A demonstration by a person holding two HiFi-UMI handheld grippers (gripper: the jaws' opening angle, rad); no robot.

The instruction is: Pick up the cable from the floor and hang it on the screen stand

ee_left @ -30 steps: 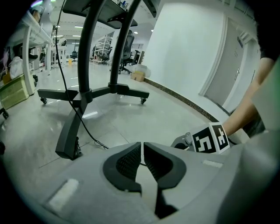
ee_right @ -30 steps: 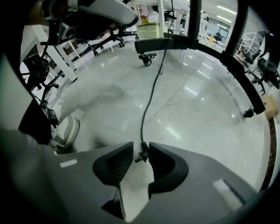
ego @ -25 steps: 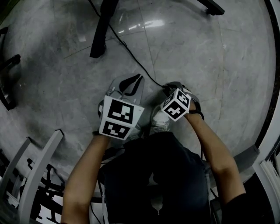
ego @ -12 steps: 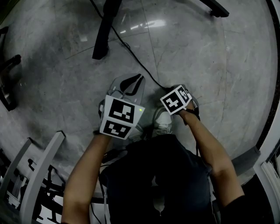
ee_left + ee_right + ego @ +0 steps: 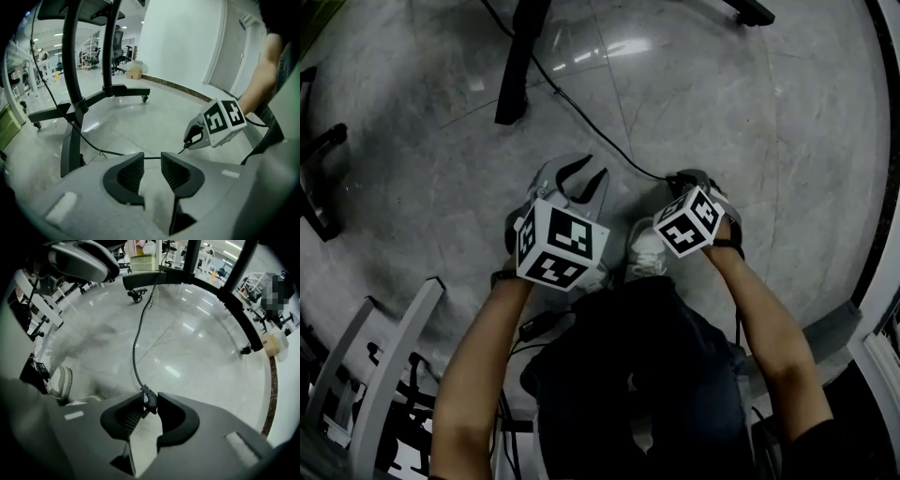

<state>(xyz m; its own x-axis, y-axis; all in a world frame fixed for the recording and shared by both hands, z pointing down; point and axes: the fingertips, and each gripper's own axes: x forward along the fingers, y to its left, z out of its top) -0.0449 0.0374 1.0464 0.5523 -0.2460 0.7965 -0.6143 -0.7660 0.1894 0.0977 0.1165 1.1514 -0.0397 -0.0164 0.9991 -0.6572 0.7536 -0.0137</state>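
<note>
A thin black cable (image 5: 581, 122) runs over the grey floor from the black screen stand (image 5: 516, 66) toward me. My right gripper (image 5: 680, 176) points down, shut on the cable's plug end (image 5: 149, 398); its jaws have just been closing, and from them the cable (image 5: 135, 348) trails off to the stand's wheeled base (image 5: 140, 284). My left gripper (image 5: 577, 178) hangs beside it on the left. Its jaws have just been opening and stand apart with nothing pressed between the pads. In the left gripper view the cable (image 5: 93, 145) passes just beyond the tips, leading to the right gripper (image 5: 193, 138) and the stand pole (image 5: 70, 70).
The person's light shoes (image 5: 649, 251) stand right below the grippers. A grey frame (image 5: 394, 347) with cables sits at the lower left, a dark object (image 5: 319, 178) at the left edge. A second stand leg (image 5: 750, 11) reaches in at the top right. A baseboard (image 5: 872, 262) bounds the right.
The left gripper's jaws have opened and its cube has rolled a little. The right gripper has shifted slightly right and up with the cable end, its jaws drawn in on the plug.
</note>
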